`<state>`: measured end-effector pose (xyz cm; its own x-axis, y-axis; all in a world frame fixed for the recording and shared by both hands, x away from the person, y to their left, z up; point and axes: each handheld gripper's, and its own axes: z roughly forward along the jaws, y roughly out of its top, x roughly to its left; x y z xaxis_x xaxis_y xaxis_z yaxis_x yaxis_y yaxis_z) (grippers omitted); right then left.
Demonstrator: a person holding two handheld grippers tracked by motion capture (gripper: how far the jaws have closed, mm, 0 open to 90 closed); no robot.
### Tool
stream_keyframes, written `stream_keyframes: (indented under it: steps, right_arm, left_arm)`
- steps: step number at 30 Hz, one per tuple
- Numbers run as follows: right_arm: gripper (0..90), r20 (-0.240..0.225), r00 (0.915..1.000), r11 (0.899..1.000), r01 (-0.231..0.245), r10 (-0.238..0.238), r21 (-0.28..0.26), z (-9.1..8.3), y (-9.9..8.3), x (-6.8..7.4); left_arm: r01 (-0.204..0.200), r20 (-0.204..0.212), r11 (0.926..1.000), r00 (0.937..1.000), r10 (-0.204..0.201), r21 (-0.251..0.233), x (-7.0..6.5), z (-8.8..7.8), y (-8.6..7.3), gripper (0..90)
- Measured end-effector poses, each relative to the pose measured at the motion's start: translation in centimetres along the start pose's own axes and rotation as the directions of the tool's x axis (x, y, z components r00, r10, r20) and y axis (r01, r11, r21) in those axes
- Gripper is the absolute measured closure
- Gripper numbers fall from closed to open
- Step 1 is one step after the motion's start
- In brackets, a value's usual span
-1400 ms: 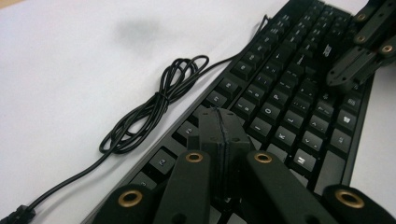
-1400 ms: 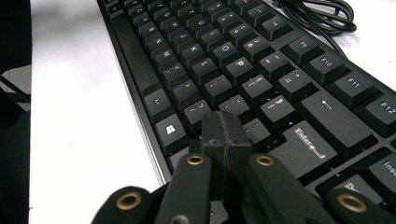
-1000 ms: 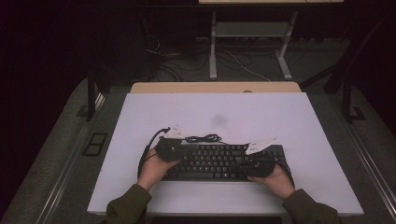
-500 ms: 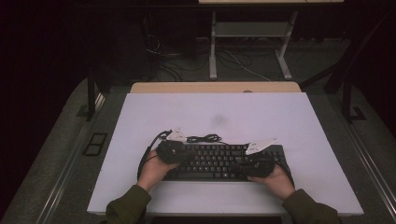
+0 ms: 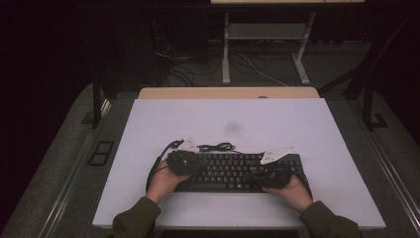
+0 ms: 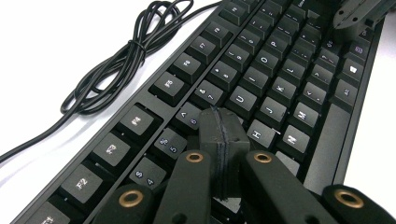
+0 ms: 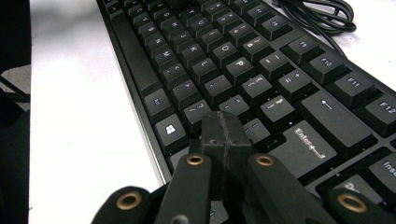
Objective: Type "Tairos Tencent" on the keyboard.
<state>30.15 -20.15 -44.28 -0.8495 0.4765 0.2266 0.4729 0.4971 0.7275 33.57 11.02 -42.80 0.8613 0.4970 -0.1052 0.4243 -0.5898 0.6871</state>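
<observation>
1. A black keyboard (image 5: 233,171) is lying flat on the white bench (image 5: 297,124), near the front edge, with both tools being held over it.
2. The left tool (image 6: 223,140) is being kept with its jaws pressed together on nothing, the tip resting on or just above the keys near the middle rows; contact cannot be confirmed.
3. The right tool (image 7: 225,135) is likewise being kept closed and empty, its tip poised at the keys beside the Enter key.
4. The keyboard is being judged as a rigid, fairly light plastic slab, unlikely to flex; its matte keycaps are looking slightly grippy, while each key is expected to give under pressure.
5. If lifting is being considered, the two short ends of the frame are being judged the best hold, not the keycaps.
6. A thin black cable (image 6: 126,60), soft and bundled in loops with a tie, is lying behind the keyboard and is likely to be dragging along.
</observation>
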Motion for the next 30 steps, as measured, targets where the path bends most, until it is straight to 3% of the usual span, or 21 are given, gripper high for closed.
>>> stream_keyframes:
  steps: [14,15,19,24,30]
  right_arm:
    - [89.4,-0.004,1.0000,1.000,0.000,0.000,-0.004,0.0,0.0,-0.1]
    - [89.4,-0.005,1.0000,1.000,-0.001,0.001,-0.004,0.0,0.0,-0.1]
    - [89.4,-0.009,1.0000,1.000,-0.005,0.005,-0.005,0.0,-0.1,-0.1]
    - [89.4,-0.008,1.0000,1.000,-0.004,0.004,-0.006,0.0,-0.1,-0.1]
    - [89.3,-0.007,1.0000,1.000,-0.002,0.002,-0.005,0.0,-0.1,-0.1]
  left_arm:
    - [0.024,0.005,0.9969,0.9997,-0.023,-0.074,0.1,-1.5,0.0,89.2]
    - [0.041,0.007,0.9943,0.9992,-0.040,-0.099,0.1,-1.9,-0.2,84.7]
    - [0.057,-0.001,0.9909,0.9983,-0.057,-0.122,0.1,-2.7,-0.8,71.0]
    - [0.043,-0.030,0.9869,0.9984,-0.048,-0.156,-0.1,-3.6,-1.3,51.3]
    - [0.054,-0.037,0.9835,0.9974,-0.062,-0.173,-0.2,-3.9,-2.2,29.3]
